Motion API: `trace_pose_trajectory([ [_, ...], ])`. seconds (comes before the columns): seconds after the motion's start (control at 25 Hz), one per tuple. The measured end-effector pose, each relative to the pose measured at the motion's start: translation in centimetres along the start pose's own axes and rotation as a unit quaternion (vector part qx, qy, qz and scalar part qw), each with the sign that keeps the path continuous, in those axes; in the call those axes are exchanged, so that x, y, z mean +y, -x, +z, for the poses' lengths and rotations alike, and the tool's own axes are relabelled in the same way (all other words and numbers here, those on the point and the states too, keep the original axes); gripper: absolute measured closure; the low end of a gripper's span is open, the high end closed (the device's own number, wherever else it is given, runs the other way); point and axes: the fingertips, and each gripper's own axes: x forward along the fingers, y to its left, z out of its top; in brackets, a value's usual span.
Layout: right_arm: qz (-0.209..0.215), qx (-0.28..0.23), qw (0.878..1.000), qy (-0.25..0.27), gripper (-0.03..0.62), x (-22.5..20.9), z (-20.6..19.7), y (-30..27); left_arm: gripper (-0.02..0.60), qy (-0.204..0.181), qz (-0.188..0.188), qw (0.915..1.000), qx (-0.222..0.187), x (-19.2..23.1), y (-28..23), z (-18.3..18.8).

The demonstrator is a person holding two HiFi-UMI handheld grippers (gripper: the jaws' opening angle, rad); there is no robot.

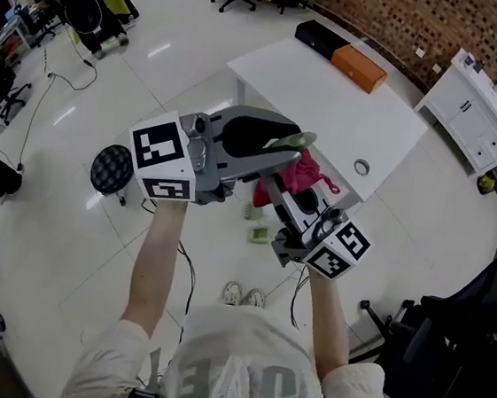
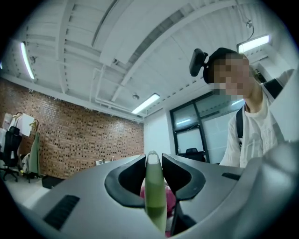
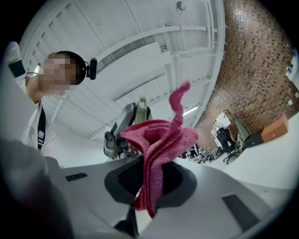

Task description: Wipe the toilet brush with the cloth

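White surface (image 1: 331, 96), upper centre, on tiled floor (image 1: 68, 218) | left claw (image 2: 153, 163) clenched on green toilet brush handle (image 2: 155, 196) | right claw (image 3: 152, 175) clamped on pink cloth (image 3: 159, 140) | cloth just beside handle

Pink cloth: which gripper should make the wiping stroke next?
Right, probably. The right gripper is shut on the folded pink cloth, close beside the pale green toilet brush handle clamped by the left gripper, which can simply hold it.
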Motion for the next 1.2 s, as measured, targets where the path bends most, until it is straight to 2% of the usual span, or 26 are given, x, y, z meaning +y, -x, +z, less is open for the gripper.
trace_pose_trajectory([
  [0.12, -0.005, 0.011, 1.000, -0.014, 0.563, 0.2, -1.8, 0.2, 0.474, -0.008, -0.001, 0.9999, -0.008, -0.8, -0.2, 1.7],
  [0.28, -0.008, 0.034, 0.999, -0.017, 0.563, 0.0, -4.3, 0.5, 0.476, -0.047, 0.002, 0.9989, 0.005, -2.3, -0.6, 3.6],
  [0.52, -0.009, 0.060, 0.998, -0.027, 0.563, 1.3, -7.3, 0.7, 0.474, -0.082, 0.006, 0.9966, 0.004, -5.2, 0.3, 7.1],
  [0.6, -0.016, 0.065, 0.998, -0.018, 0.562, 1.5, -7.1, 0.6, 0.474, -0.088, 0.026, 0.9958, 0.005, -4.7, 0.7, 7.1],
  [0.68, -0.026, 0.068, 0.997, 0.015, 0.562, 1.9, -6.3, 0.7, 0.474, -0.081, 0.061, 0.9949, 0.004, -3.3, 1.4, 6.3],
  [0.84, -0.009, 0.059, 0.994, 0.090, 0.562, 5.3, -4.2, 0.5, 0.475, -0.041, 0.140, 0.9893, 0.007, 0.6, 2.8, 3.8],
  [0.92, -0.004, 0.078, 0.990, 0.121, 0.563, 6.6, -4.7, 0.2, 0.475, -0.024, 0.161, 0.9867, -0.001, 1.8, 3.3, 3.1],
  [1.0, -0.040, 0.132, 0.975, 0.176, 0.563, 5.6, -6.9, 0.3, 0.474, -0.014, 0.166, 0.9859, -0.012, 2.2, 3.4, 3.0],
  [1.04, -0.073, 0.166, 0.959, 0.216, 0.563, 4.4, -8.1, 0.7, 0.474, -0.010, 0.166, 0.9860, -0.018, 2.3, 3.4, 3.2],
  [1.12, -0.141, 0.228, 0.913, 0.307, 0.562, 1.6, -9.7, 2.2, 0.474, -0.004, 0.160, 0.9868, -0.027, 2.1, 3.1, 3.6],
  [1.16, -0.165, 0.252, 0.889, 0.345, 0.563, 0.5, -10.1, 3.0, 0.474, -0.001, 0.156, 0.9872, -0.031, 2.0, 3.0, 3.9],
  [1.2, -0.182, 0.268, 0.870, 0.371, 0.562, -0.2, -10.4, 3.6, 0.474, 0.000, 0.153, 0.9876, -0.034, 1.9, 3.0, 4.3],
])
